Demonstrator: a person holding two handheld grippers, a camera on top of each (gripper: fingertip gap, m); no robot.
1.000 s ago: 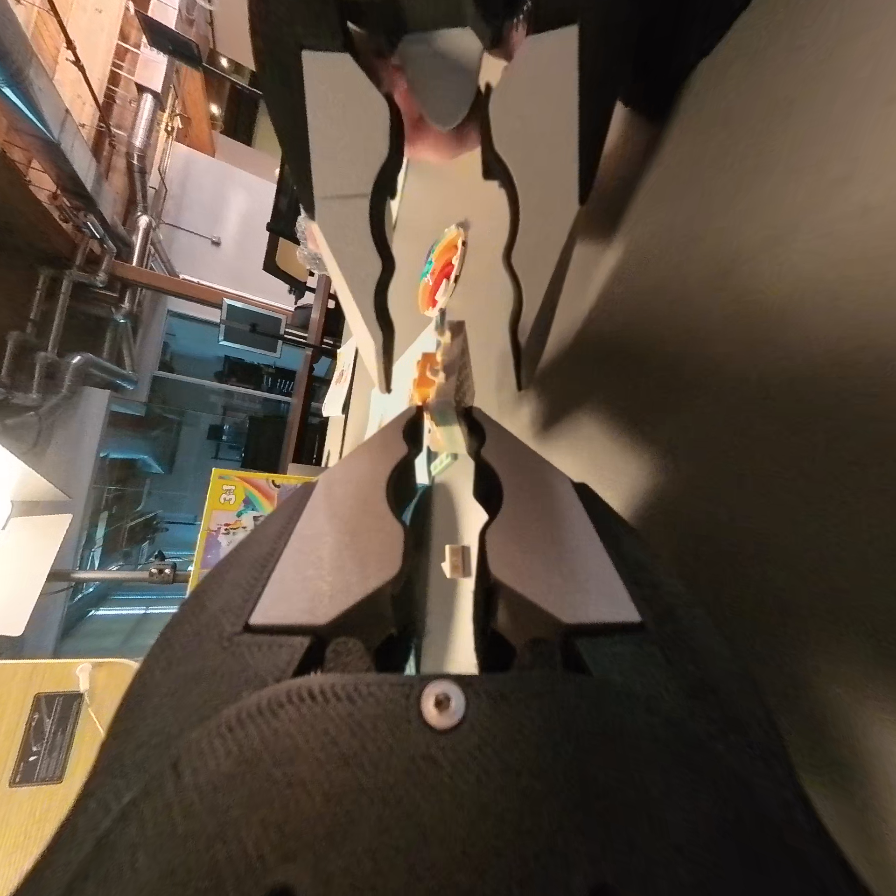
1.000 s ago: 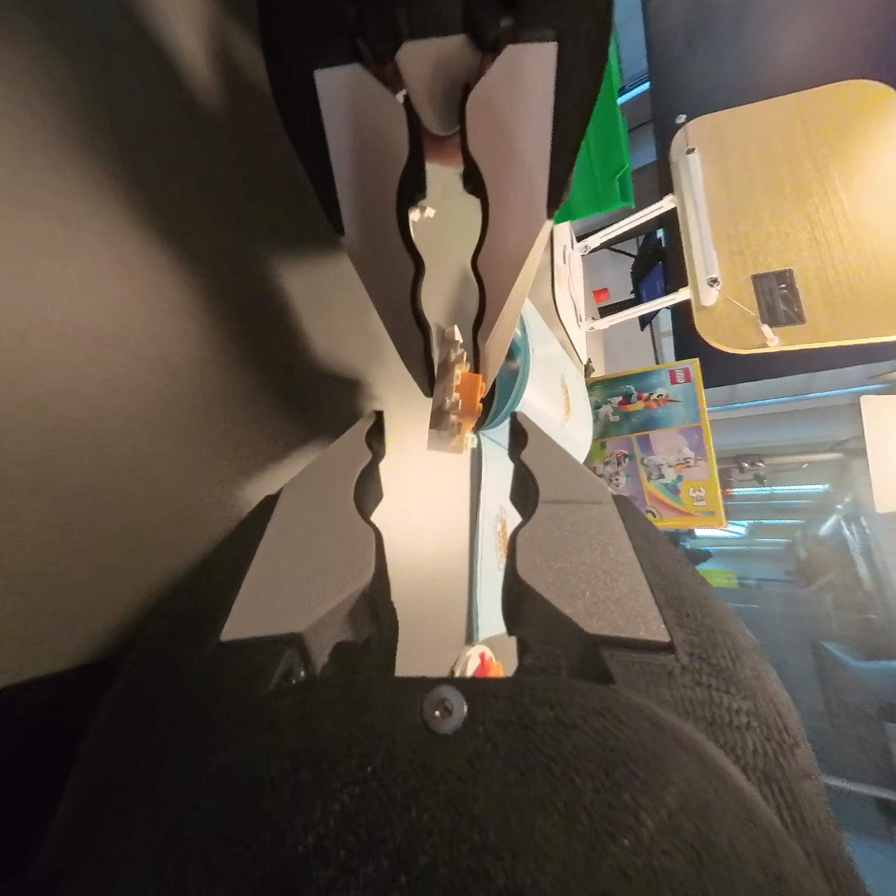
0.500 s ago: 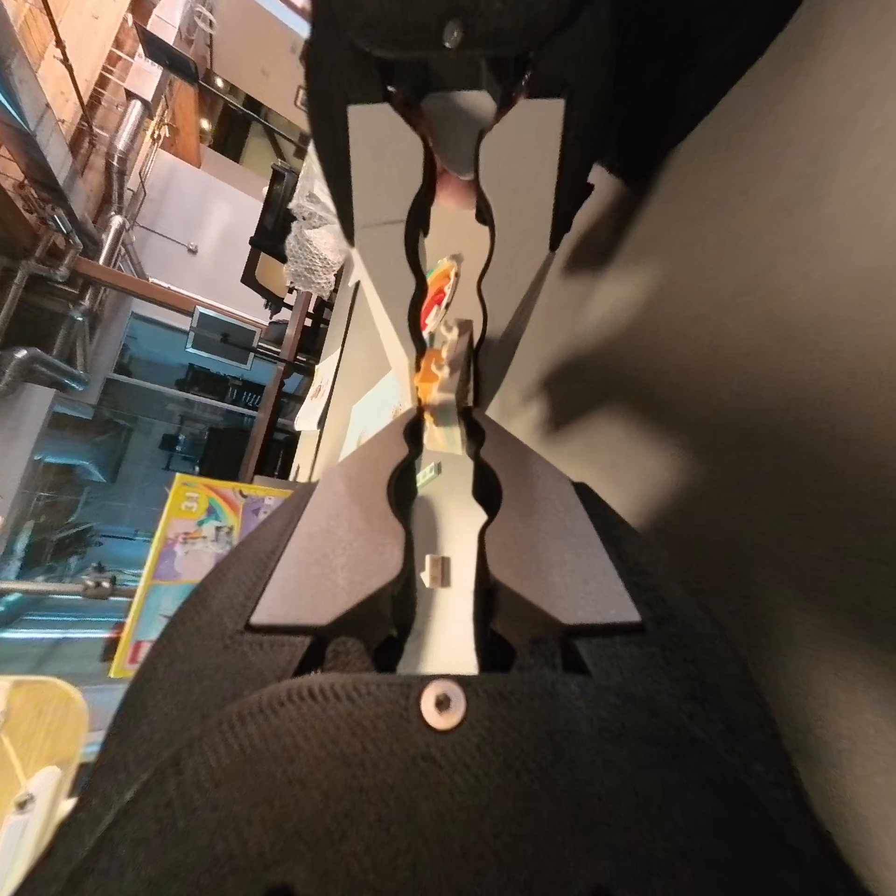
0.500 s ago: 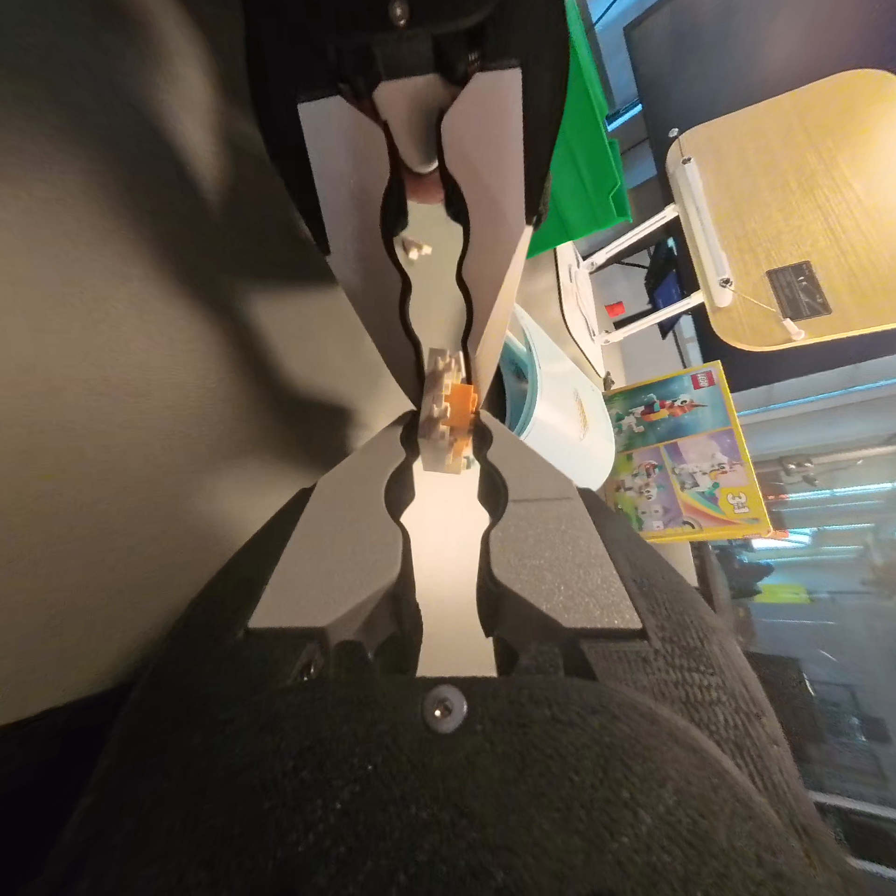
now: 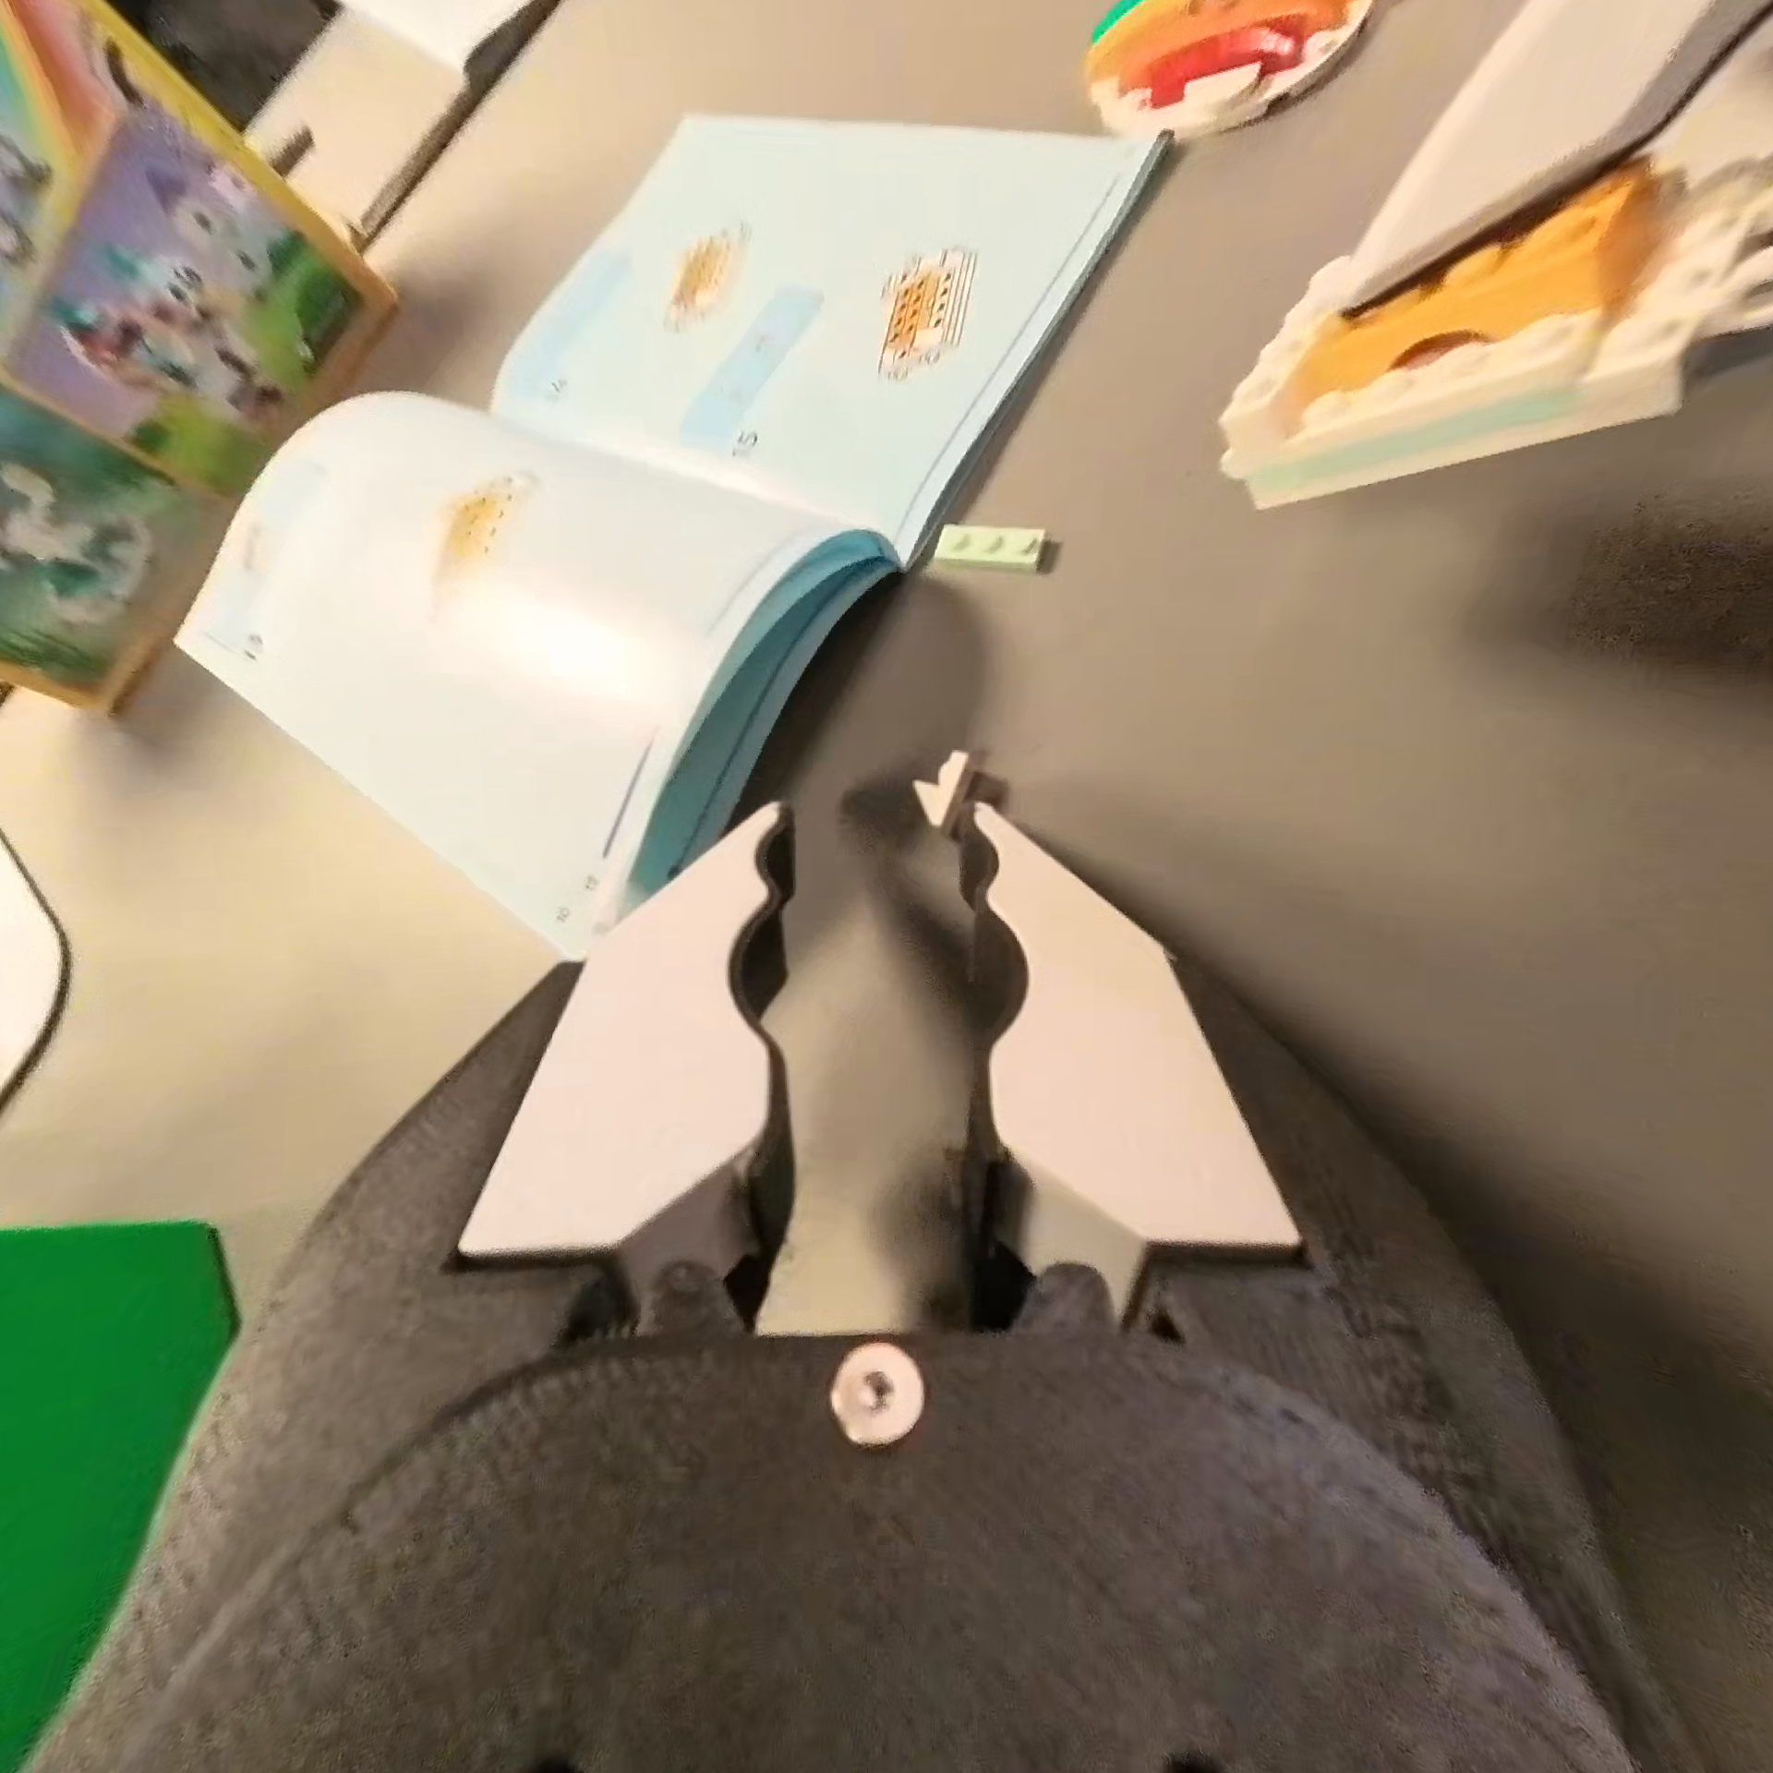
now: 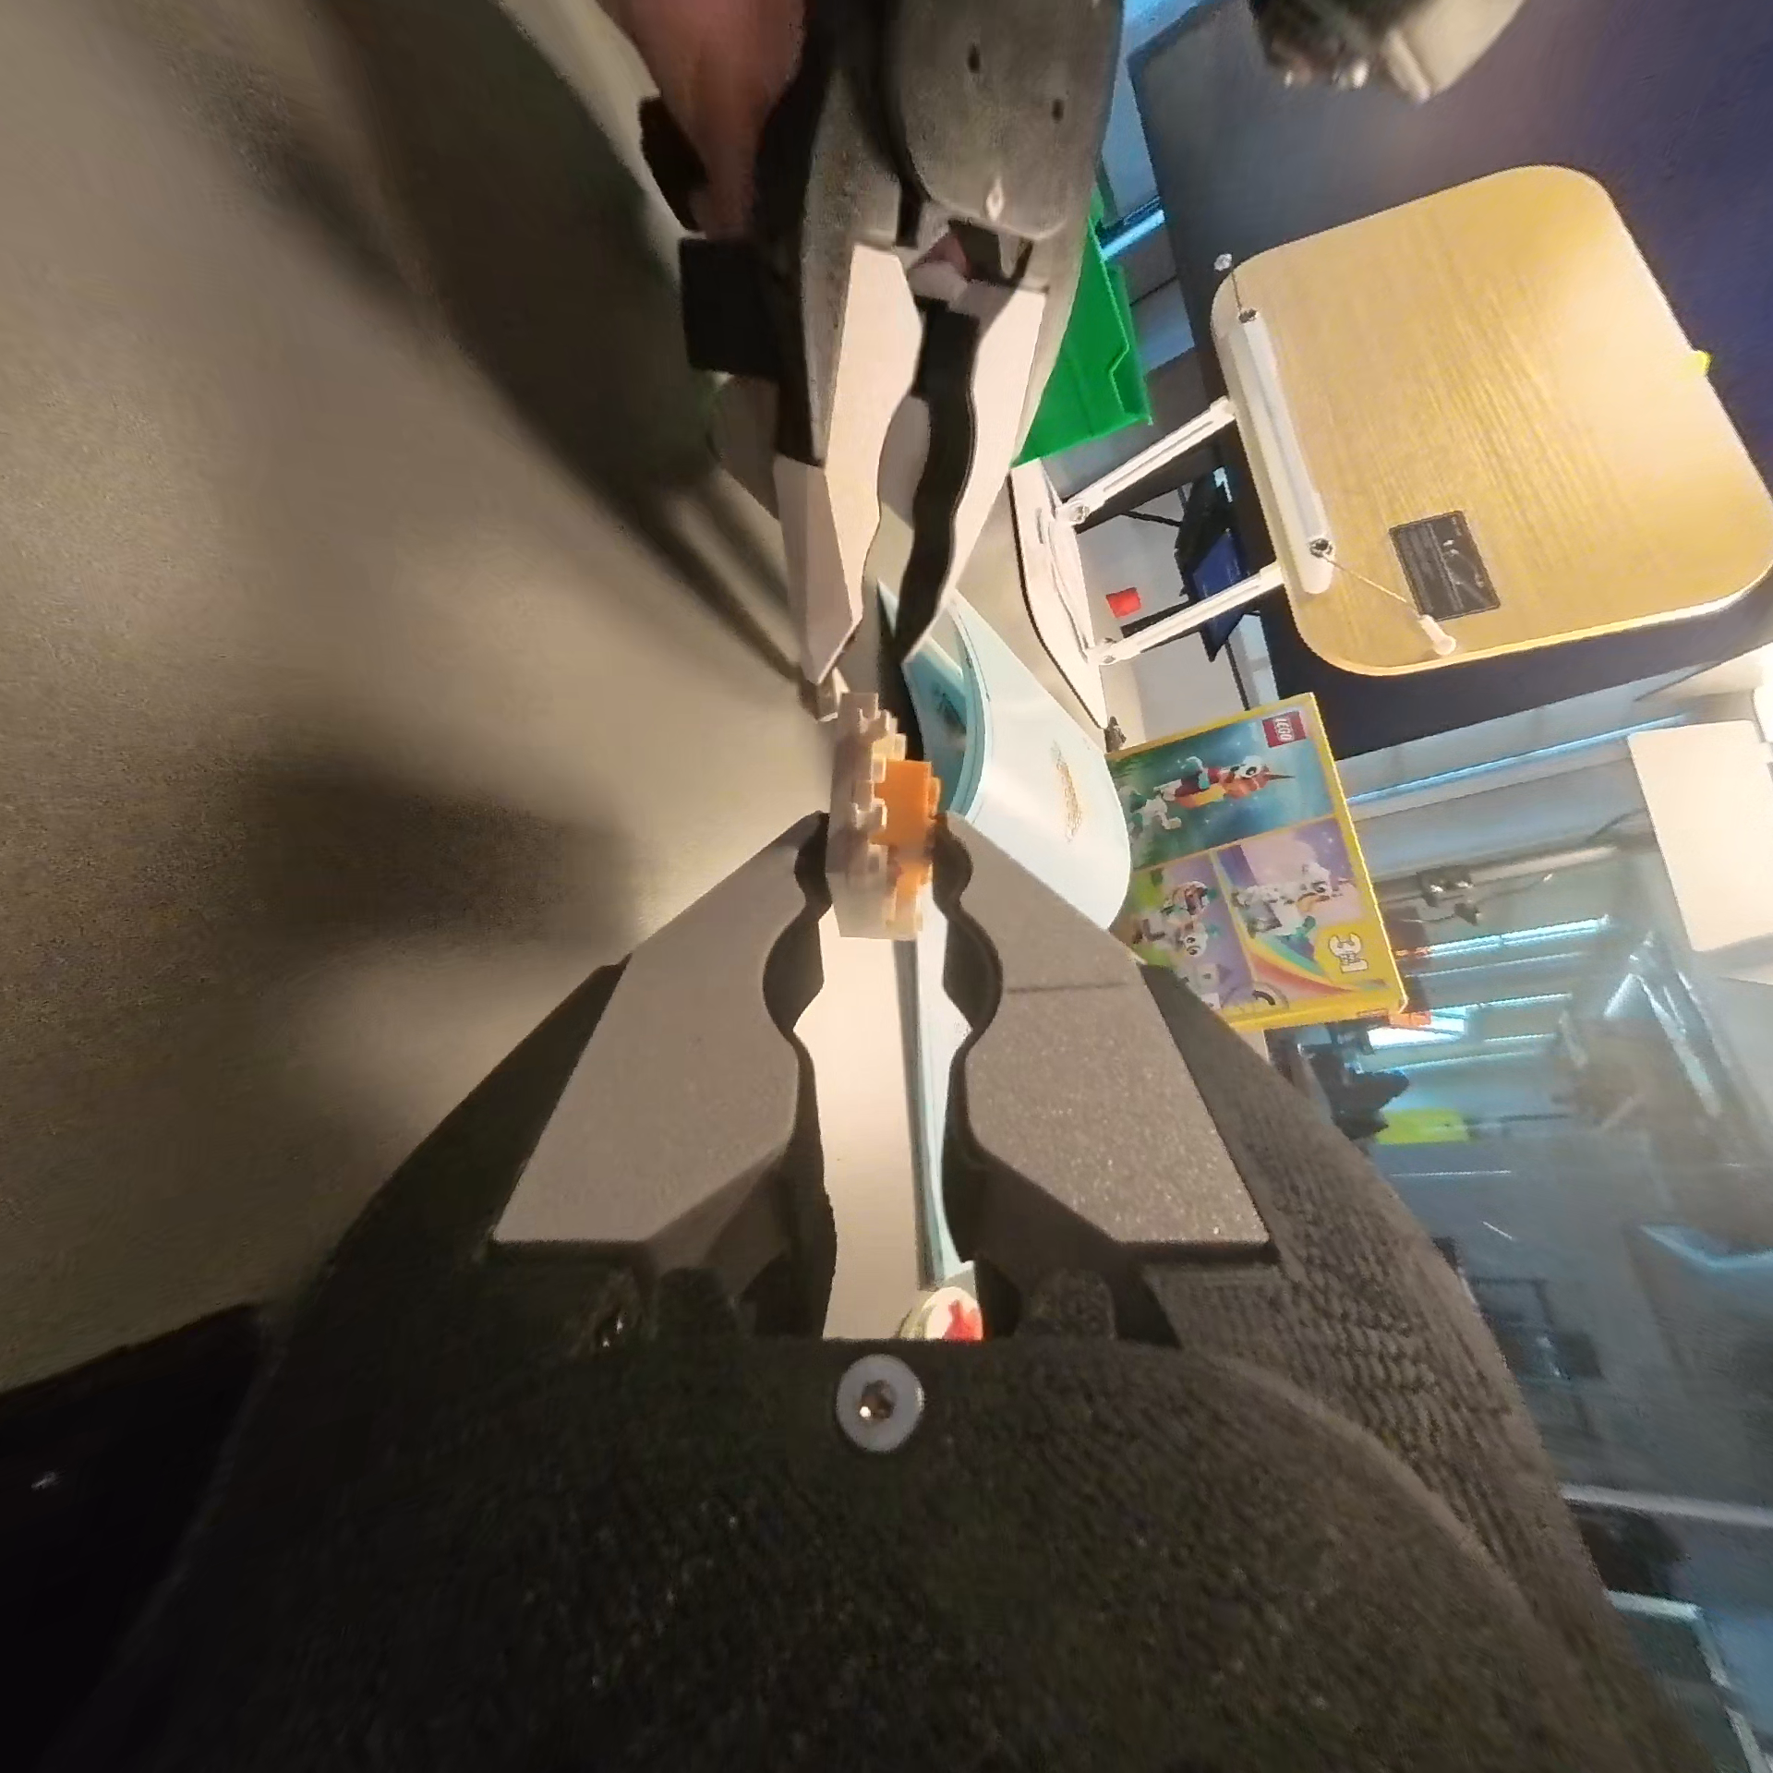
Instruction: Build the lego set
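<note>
My right gripper point(image 6: 883, 839) is shut on a small white and orange lego assembly point(image 6: 878, 844) and holds it above the grey table point(image 6: 288, 576). The assembly also shows at the upper right of the left wrist view point(image 5: 1535, 317), held by a grey finger. My left gripper point(image 5: 878, 825) is open and empty, low over the table. A small white piece point(image 5: 955, 796) lies just beside its right fingertip. A pale green flat piece point(image 5: 998, 552) lies by the open instruction booklet point(image 5: 768, 384). The left gripper also shows in the right wrist view point(image 6: 868, 662), beyond the assembly.
The lego box point(image 5: 144, 384) stands left of the booklet, and shows in the right wrist view too point(image 6: 1247, 863). A round plate of loose coloured pieces point(image 5: 1218, 58) sits at the far edge. A green bin point(image 5: 96, 1391) is at the left. A wooden-topped stand point(image 6: 1487, 413) is off the table. My left gripper's tips are some 6 cm from the pale green flat piece point(image 5: 998, 552).
My right gripper closed on the assembly. My left gripper let go of it, opened, and swung down towards the table by the small white piece.
</note>
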